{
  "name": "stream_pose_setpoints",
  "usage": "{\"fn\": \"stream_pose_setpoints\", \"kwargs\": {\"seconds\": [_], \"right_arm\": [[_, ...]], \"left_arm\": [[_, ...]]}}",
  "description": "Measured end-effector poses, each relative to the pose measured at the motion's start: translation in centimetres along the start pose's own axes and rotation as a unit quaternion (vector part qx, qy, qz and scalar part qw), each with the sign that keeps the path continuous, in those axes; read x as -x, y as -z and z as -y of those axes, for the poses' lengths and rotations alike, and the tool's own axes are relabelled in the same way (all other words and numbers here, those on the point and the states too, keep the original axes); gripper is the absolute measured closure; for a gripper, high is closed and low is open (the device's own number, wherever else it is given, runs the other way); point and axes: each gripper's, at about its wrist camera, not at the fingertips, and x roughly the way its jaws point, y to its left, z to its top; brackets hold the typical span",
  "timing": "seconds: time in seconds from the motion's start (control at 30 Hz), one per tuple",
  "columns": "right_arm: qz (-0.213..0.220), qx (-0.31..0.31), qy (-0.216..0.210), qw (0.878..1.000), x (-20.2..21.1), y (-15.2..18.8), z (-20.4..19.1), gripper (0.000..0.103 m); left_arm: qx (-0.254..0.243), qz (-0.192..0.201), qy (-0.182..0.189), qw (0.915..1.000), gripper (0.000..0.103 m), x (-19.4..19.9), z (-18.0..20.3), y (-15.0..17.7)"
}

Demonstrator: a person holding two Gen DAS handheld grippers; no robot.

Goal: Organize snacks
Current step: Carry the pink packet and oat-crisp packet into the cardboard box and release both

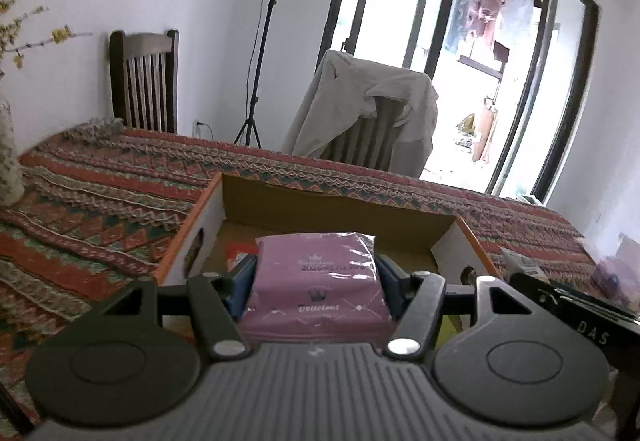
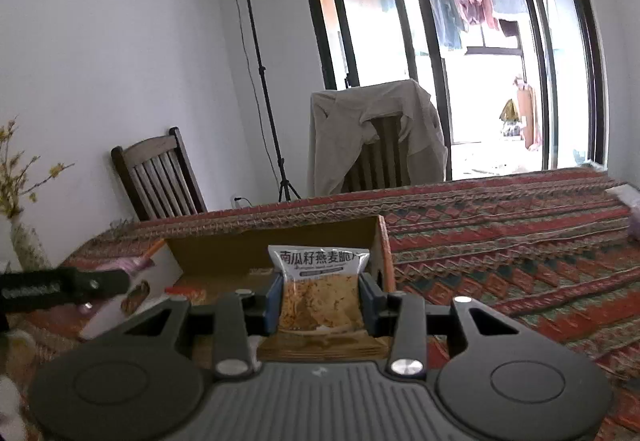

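Observation:
My left gripper (image 1: 318,283) is shut on a pink snack pack (image 1: 320,281) with a crown print, held above the near edge of an open cardboard box (image 1: 340,201). In the right wrist view, my right gripper (image 2: 320,301) is shut on a clear packet of oat crisps (image 2: 318,287) with a white label, in front of the same cardboard box (image 2: 276,253). A red-and-white snack (image 1: 236,255) lies on the box floor at the left. The other gripper's black body shows at each view's edge, right (image 1: 576,305) and left (image 2: 60,287).
The table is covered by a red patterned cloth (image 2: 520,241). A dark wooden chair (image 1: 144,81) and a chair draped with a beige jacket (image 1: 368,113) stand behind the table. A light stand (image 2: 260,61) is by the wall, a vase (image 1: 8,161) at the table's left.

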Motion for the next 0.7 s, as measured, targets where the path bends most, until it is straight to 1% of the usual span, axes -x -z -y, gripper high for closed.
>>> {"fn": "stream_pose_setpoints", "kwargs": {"seconds": [0.13, 0.23, 0.3, 0.4, 0.47, 0.57, 0.7], "right_arm": [[0.001, -0.006, -0.002, 1.0, -2.9, -0.4, -0.2, 0.064], [0.003, -0.001, -0.001, 1.0, -4.4, 0.4, -0.2, 0.064], [-0.001, 0.004, -0.008, 1.0, -4.9, 0.7, -0.3, 0.064], [0.0, 0.012, -0.016, 1.0, -4.7, 0.8, -0.8, 0.064], [0.004, 0.018, -0.017, 1.0, -4.3, 1.0, -1.1, 0.064], [0.006, 0.031, -0.008, 0.999, -4.1, 1.3, -1.5, 0.064], [-0.006, 0.042, 0.007, 0.999, -4.6, 2.1, -1.7, 0.064]], "left_arm": [[0.014, -0.008, -0.006, 0.9998, 0.039, -3.1, 0.0, -0.3], [0.021, -0.014, -0.008, 0.9996, 0.039, -4.6, -0.5, 0.2], [0.015, -0.022, -0.007, 0.9996, 0.039, -5.3, -0.6, 0.6], [0.018, -0.034, 0.0, 0.9993, 0.039, -5.8, -0.9, 0.8], [0.015, -0.033, -0.005, 0.9993, 0.039, -5.8, -0.8, 1.0], [0.018, -0.029, -0.011, 0.9993, 0.039, -5.7, -1.0, 1.3], [0.015, -0.034, -0.012, 0.9992, 0.039, -5.8, -1.0, 1.7]]}}
